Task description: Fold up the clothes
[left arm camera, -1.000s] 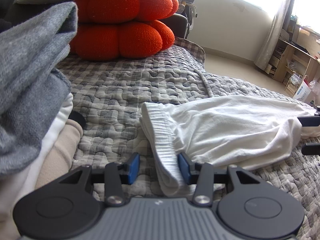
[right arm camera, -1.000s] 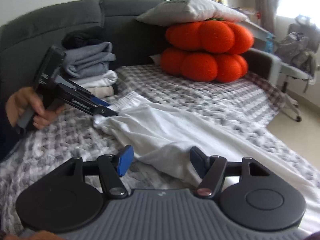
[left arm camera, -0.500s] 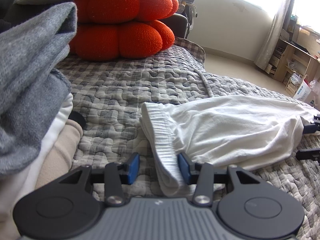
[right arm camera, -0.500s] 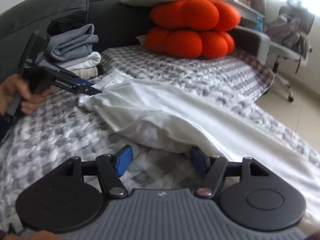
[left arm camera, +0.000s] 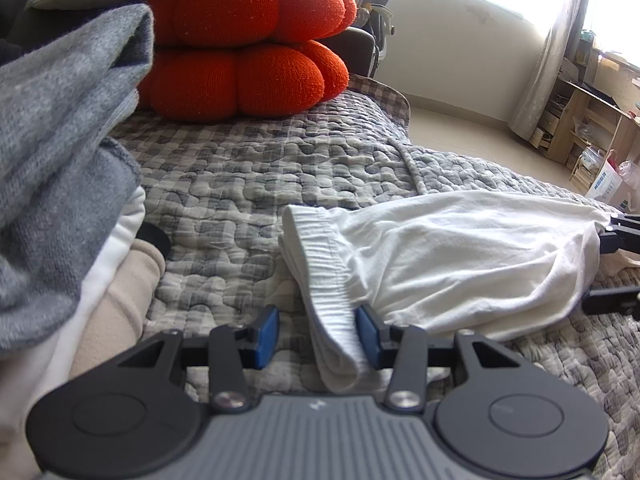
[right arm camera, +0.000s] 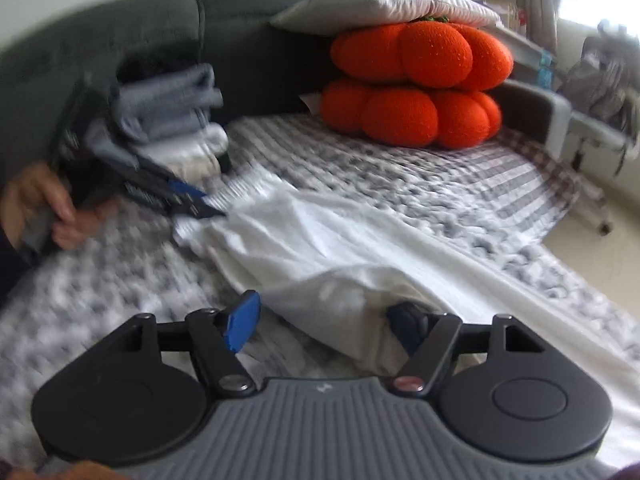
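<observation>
Under the white garment (right arm camera: 320, 248), the right gripper's (right arm camera: 320, 320) widening jaws half vanish, blurred.

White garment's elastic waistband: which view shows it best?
Left wrist view: the waistband is sharp and close, lying between the left gripper's pads. The right wrist view shows it far off and motion-blurred.

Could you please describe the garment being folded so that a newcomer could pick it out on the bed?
Start at the two stacked orange pumpkin-shaped cushions at the head of the grey checked quilted bedspread. In front of them lies a white cotton garment with a ribbed elastic waistband, spread loose. The grey, white and beige clothes beside it are already folded and stacked.
</observation>
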`<state>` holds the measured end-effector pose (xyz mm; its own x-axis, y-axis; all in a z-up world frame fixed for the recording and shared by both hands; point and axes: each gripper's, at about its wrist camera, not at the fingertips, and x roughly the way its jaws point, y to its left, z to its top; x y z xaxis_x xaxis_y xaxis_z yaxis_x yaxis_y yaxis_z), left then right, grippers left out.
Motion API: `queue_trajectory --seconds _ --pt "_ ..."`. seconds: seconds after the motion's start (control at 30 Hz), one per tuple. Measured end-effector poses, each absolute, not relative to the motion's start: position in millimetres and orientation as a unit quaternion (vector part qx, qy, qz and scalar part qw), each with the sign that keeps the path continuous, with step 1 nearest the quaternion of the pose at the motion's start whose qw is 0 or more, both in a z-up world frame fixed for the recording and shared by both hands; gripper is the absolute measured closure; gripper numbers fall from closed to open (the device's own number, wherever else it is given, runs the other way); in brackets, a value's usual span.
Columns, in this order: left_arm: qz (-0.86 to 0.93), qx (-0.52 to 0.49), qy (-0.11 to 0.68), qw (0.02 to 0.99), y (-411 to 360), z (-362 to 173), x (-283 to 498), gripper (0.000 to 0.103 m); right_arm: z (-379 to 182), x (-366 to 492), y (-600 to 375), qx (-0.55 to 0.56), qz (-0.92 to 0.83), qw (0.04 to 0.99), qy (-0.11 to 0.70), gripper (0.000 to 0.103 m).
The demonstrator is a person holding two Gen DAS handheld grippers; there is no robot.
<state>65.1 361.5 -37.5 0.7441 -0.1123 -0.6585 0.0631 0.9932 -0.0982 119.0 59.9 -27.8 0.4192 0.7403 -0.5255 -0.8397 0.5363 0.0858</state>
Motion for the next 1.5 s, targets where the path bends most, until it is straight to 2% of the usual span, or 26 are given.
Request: queue_trajectory --seconds 0.17,0.23,0.3,0.4,0.57,0.6,0.63,0.7,0.77,0.93,1.1,1.17,1.23,1.3,1.4,1.47,1.5 --pt "-0.047 -0.035 0.355 0.933 361 -38 66 0.058 -29 129 51 -0.028 0.505 0.812 0.292 0.03" --pt "-0.048 -0.037 0.355 0.933 362 -38 66 0.058 -26 127 44 0.013 0.541 0.782 0.31 0.052" --pt "-0.048 -0.039 0.356 0.933 364 -38 66 0.056 -23 117 33 0.038 0.575 0.757 0.309 0.054" --pt "-0.049 -0.04 0.356 0.932 365 -39 66 0.056 -23 101 25 0.019 0.581 0.749 0.318 0.068" --pt "-0.066 -0.072 0.353 0.93 375 -40 67 0.057 -32 104 26 0.051 0.564 0.753 0.335 0.069" --pt "-0.079 -0.099 0.351 0.928 383 -41 67 0.056 -33 105 28 0.05 0.557 0.757 0.338 0.075" --pt "-0.09 -0.132 0.348 0.924 392 -43 67 0.057 -33 105 30 0.049 0.55 0.761 0.341 0.087" --pt "-0.099 -0.188 0.343 0.915 410 -45 67 0.061 -33 106 31 0.053 0.536 0.767 0.348 0.097" --pt "-0.101 -0.21 0.337 0.912 416 -44 65 0.062 -34 107 23 0.071 0.523 0.771 0.358 0.098" --pt "-0.08 -0.192 0.339 0.917 407 -34 63 0.061 -24 98 -3 0.134 0.545 0.759 0.331 0.098" --pt "-0.042 -0.211 0.355 0.91 398 -25 58 0.059 -45 110 6 0.141 0.517 0.745 0.397 0.097" --pt "-0.022 -0.2 0.353 0.914 388 -17 49 0.055 -36 111 -6 0.171 0.529 0.743 0.374 0.095" --pt "-0.009 -0.201 0.355 0.913 377 -12 38 0.047 -31 114 -14 0.179 0.522 0.75 0.365 0.095" --pt "0.003 -0.208 0.356 0.911 369 -9 29 0.045 -39 118 -15 0.19 0.513 0.748 0.376 0.094" --pt "0.018 -0.256 0.357 0.898 368 -17 24 0.044 -48 121 -14 0.209 0.51 0.74 0.387 0.094" --pt "0.025 -0.295 0.36 0.884 370 -26 25 0.043 -48 121 -10 0.204 0.507 0.741 0.389 0.09" --pt "0.028 -0.315 0.362 0.877 372 -33 26 0.04 -47 121 -7 0.196 0.507 0.743 0.39 0.09"
